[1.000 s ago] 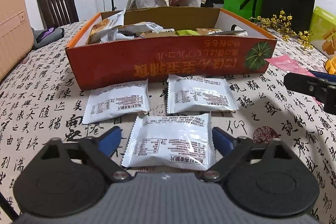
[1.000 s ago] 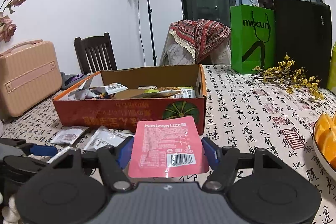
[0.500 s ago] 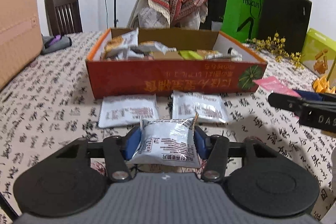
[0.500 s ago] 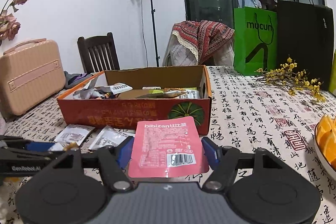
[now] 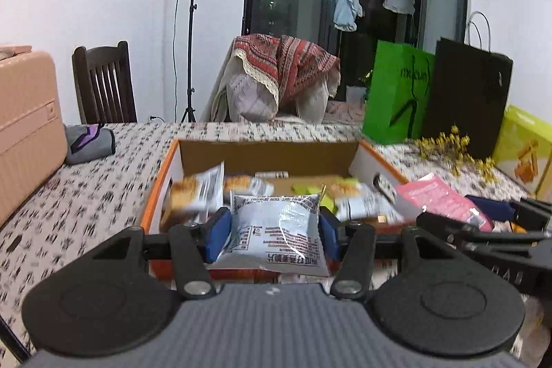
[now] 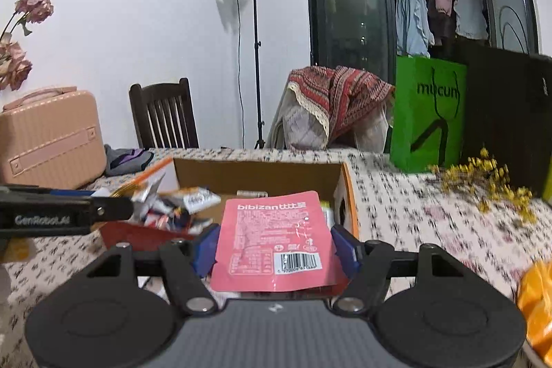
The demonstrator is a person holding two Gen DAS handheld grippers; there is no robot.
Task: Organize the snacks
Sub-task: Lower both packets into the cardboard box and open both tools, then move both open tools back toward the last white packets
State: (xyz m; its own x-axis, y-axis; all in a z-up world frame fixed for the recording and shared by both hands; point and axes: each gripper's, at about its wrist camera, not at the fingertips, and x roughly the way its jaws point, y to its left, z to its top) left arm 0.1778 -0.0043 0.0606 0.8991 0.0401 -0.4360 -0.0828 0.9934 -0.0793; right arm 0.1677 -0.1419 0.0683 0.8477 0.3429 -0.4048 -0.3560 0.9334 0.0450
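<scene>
Left gripper (image 5: pixel 274 231) clamped on a white snack packet (image 5: pixel 274 235), blue pads (image 5: pixel 217 235) pressing both side edges, packet puffed and slightly crumpled between them, held clear of the table in front of the cardboard box (image 5: pixel 265 157). Right gripper (image 6: pixel 274 249) clamped on a pink snack packet (image 6: pixel 276 242), printed "bibizan" with barcode facing the camera, pads on its left and right edges, packet roughly upright, also held in front of the box near its right end. The box is orange outside, brown inside, open top, sitting on the table (image 5: pixel 86 192) with its calligraphy-print cloth; several wrapped snacks (image 5: pixel 200 192) already lie loose inside, mostly toward the left half. In the left wrist view the right gripper and its pink packet show at the right edge, beside the box's right wall. Pink case (image 6: pixel 51 140) at the table's left, green bag (image 6: pixel 427 116) and yellow flowers (image 6: pixel 490 181) at right. Both views motion-blurred.
</scene>
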